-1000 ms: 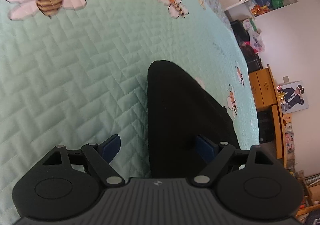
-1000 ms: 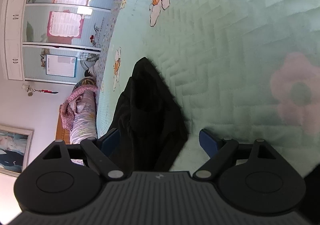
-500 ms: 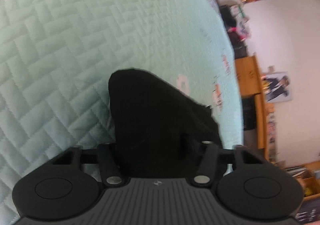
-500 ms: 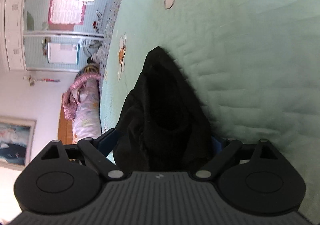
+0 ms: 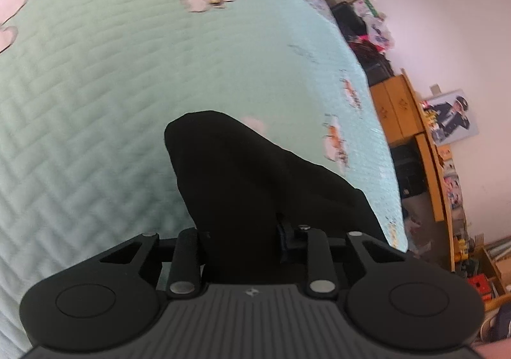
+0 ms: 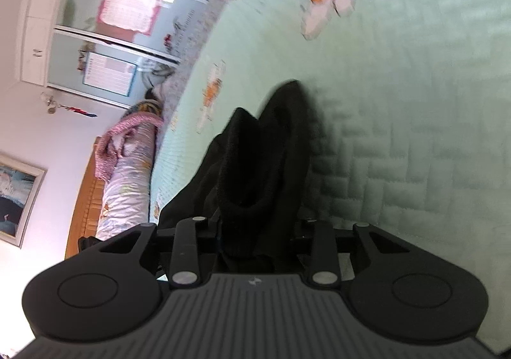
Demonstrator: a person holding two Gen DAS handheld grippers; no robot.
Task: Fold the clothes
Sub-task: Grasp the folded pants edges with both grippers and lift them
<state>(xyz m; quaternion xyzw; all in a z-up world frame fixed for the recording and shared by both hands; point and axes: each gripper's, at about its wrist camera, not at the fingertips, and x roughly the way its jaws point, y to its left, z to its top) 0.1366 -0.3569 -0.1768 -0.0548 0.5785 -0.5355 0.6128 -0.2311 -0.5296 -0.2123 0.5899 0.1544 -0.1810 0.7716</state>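
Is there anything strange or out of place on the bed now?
Nothing stands out. The black garment is bunched between both grippers' closing jaws, above the green quilt, which looks flat and undamaged.

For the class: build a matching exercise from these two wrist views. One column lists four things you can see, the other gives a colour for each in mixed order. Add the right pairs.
Column A
1. garment
2. quilt
3. cabinet
4. rolled bedding

Column B
a. mint green with bees
b. pink and white
c. black
d. orange-brown wood

Pairs: 1-c, 2-a, 3-d, 4-b
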